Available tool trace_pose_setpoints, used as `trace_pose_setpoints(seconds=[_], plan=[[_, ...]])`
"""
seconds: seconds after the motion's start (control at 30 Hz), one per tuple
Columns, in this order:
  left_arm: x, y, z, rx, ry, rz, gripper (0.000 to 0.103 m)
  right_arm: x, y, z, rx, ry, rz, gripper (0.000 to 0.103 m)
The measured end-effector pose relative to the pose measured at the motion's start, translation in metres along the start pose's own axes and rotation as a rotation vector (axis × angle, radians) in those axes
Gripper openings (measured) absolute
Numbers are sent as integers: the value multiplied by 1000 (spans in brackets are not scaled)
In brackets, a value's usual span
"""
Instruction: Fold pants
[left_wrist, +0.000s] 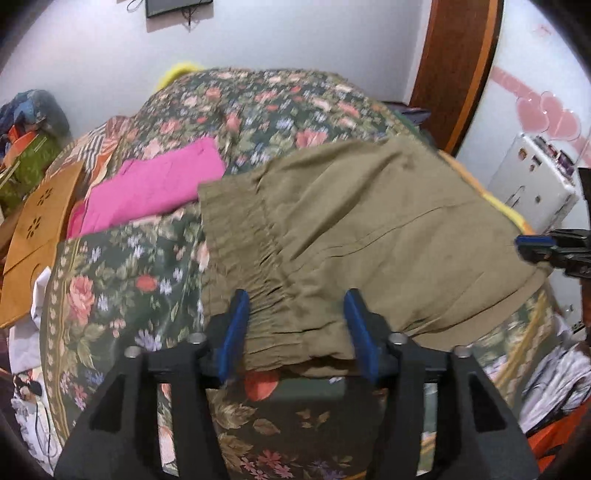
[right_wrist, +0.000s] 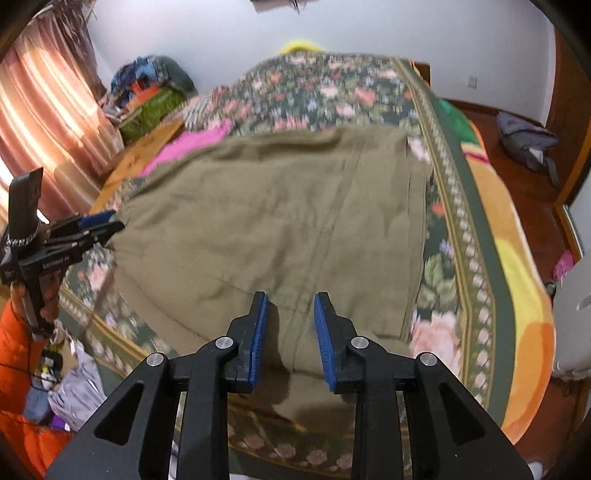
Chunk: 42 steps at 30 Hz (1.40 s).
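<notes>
Left gripper (left_wrist: 297, 317): black angular frame, two matte black linkage arms fanning out from each finger base. Round silver pin heads at the linkage joints, four showing. Fingers carry blue pads (left_wrist: 236, 332) with ribbed faces. Triangular cut-outs in the outer frame plates.

Right gripper (right_wrist: 290, 321): same build; black frame, four silver pins, blue ribbed pads (right_wrist: 260, 339), triangular cut-outs.

From the right wrist view, the left gripper's side shows small white lettering on the black body, too small to read, and an upright black handle piece. Orange sleeve (right_wrist: 22, 328) below it.
</notes>
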<state>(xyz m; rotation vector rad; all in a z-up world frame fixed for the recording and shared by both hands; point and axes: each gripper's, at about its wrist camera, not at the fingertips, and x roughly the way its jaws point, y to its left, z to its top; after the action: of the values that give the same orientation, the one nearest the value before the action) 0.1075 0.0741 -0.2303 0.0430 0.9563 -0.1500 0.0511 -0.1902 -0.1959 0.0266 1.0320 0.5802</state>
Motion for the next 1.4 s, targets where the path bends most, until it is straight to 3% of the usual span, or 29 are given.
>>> trace_pose_setpoints(seconds=[0.1,0.43,0.53,0.67,0.8,1.07,1.27,1.4], plan=[[6,1,-13,18,-6,25,64,-2,-6,-6,37,-7,30,24],[-27,25,-12,17,-14,30,63,-18,-12,-4,-6,35,-1,30],[-43,32,0,13,-59,90,63,-30,-17,5,-22,1,-44,30],[-46,46,25,-39,-91,76,63,-43,-29,25,-11,-77,-65,37],[-28,57,52,-73,-92,85,63,-43,-39,44,-8,-122,-96,38],[42,80,94,-168,-5,12,63,-13,-70,99,23,-162,-118,38],[86,92,100,-180,55,-59,65,34,-93,137,39,-95,-94,39],[104,91,97,-178,84,-120,67,76,-108,152,54,-23,-88,47]])
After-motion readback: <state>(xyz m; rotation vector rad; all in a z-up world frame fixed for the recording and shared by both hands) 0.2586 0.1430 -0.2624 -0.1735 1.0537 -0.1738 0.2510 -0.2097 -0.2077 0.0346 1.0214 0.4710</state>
